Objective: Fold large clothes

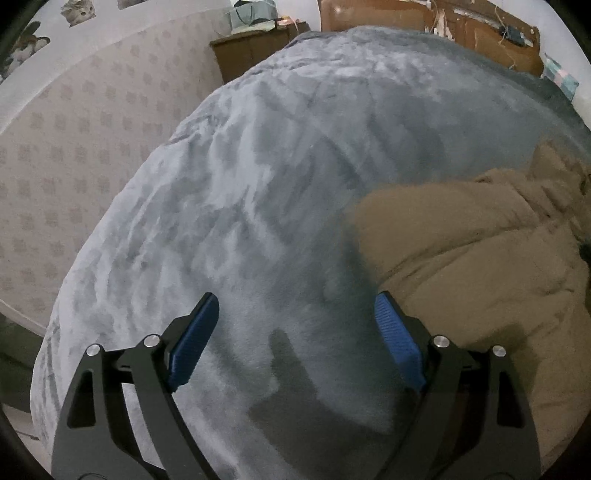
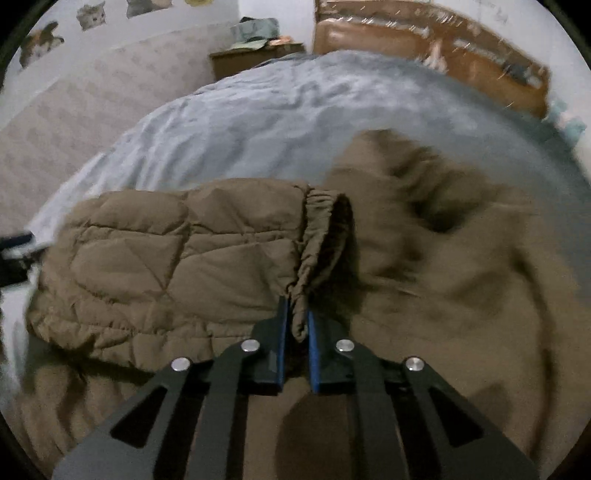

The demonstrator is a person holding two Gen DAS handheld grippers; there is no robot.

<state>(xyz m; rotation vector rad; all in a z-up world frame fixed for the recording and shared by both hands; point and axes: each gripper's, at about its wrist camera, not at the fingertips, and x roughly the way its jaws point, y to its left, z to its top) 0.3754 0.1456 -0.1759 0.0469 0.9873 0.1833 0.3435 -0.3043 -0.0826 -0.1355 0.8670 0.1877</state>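
A brown quilted puffer jacket (image 2: 443, 295) lies spread on a bed with a grey-blue fleece blanket (image 2: 258, 122). In the right wrist view one sleeve (image 2: 166, 266) is lifted across the picture, its elastic cuff (image 2: 317, 236) bunched. My right gripper (image 2: 297, 314) is shut on the cuff's edge, and cloth shows between the blue pads. In the left wrist view the jacket (image 1: 480, 258) fills the right side. My left gripper (image 1: 295, 310) hangs open over bare blanket (image 1: 258, 184) just left of the jacket, nothing between its fingers.
A wooden headboard (image 1: 443, 22) runs along the far end of the bed. A brown bedside cabinet (image 1: 251, 55) with things on top stands at the far left corner. Patterned wallpaper (image 1: 74, 147) with cat stickers covers the wall to the left.
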